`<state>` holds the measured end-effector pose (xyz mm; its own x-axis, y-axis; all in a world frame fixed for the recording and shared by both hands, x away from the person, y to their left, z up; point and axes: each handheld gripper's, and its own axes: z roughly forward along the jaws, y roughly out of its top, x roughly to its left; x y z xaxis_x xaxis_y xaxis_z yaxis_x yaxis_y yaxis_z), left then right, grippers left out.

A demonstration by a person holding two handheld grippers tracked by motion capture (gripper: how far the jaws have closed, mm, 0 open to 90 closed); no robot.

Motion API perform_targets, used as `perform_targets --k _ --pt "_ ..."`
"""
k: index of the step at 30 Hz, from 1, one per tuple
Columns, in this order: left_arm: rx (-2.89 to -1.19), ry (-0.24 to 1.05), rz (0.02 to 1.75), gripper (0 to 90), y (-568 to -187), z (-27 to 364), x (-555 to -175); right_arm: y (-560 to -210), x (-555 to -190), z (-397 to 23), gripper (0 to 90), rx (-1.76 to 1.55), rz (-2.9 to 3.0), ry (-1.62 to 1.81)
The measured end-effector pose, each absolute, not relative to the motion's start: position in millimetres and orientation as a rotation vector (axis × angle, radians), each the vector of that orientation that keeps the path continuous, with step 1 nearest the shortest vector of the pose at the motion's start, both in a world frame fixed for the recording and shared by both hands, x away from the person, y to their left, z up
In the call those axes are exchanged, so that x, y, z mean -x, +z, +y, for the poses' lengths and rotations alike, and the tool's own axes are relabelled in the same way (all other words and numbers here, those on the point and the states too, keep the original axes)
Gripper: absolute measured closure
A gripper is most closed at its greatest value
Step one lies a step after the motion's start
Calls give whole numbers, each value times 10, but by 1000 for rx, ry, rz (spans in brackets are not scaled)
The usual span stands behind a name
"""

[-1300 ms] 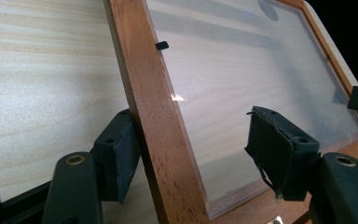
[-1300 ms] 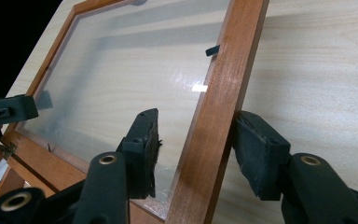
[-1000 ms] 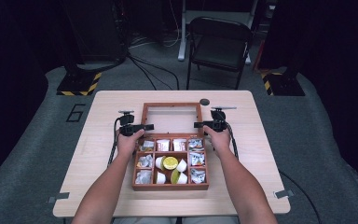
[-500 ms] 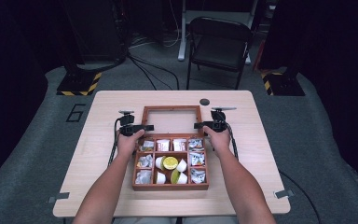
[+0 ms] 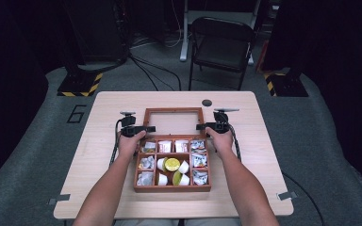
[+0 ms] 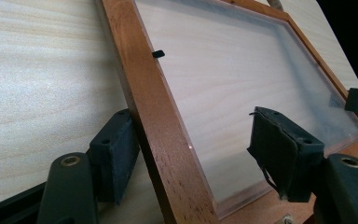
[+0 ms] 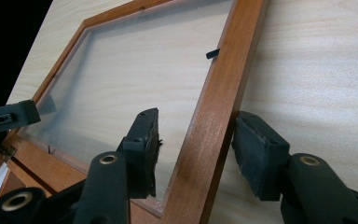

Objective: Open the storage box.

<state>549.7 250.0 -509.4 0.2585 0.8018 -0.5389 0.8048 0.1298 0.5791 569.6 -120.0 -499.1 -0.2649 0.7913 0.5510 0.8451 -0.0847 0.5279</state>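
Observation:
A wooden compartment box (image 5: pixel 172 189) stands in front of me with its glazed lid (image 5: pixel 173 111) folded back flat on the table. My left gripper (image 5: pixel 143 128) straddles the lid's left rail (image 6: pixel 154 121). Its jaws have just been opening: the outer pad (image 6: pixel 121 144) sits by the wood, and the inner pad (image 6: pixel 275 149) stands well off over the pane. My right gripper (image 5: pixel 201 126) is closed around the right rail (image 7: pixel 214 116), with one pad (image 7: pixel 256 154) against the outer side and the other pad (image 7: pixel 144 140) over the pane at the inner edge.
The box holds sachets, small white cups and a yellow-topped cup (image 5: pixel 172 164). A small black disc (image 5: pixel 207 102) lies on the table behind the lid. A folding chair (image 5: pixel 224 47) stands beyond the table's far edge. Bare tabletop lies to either side of the box.

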Motion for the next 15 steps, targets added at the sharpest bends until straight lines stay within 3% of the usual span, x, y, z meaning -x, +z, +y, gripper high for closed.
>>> perform_targets --k 15 --pt "-1683 45 1492 318 -5064 2515 -5471 -5003 -5698 -1213 511 1875 -2038 -1282"
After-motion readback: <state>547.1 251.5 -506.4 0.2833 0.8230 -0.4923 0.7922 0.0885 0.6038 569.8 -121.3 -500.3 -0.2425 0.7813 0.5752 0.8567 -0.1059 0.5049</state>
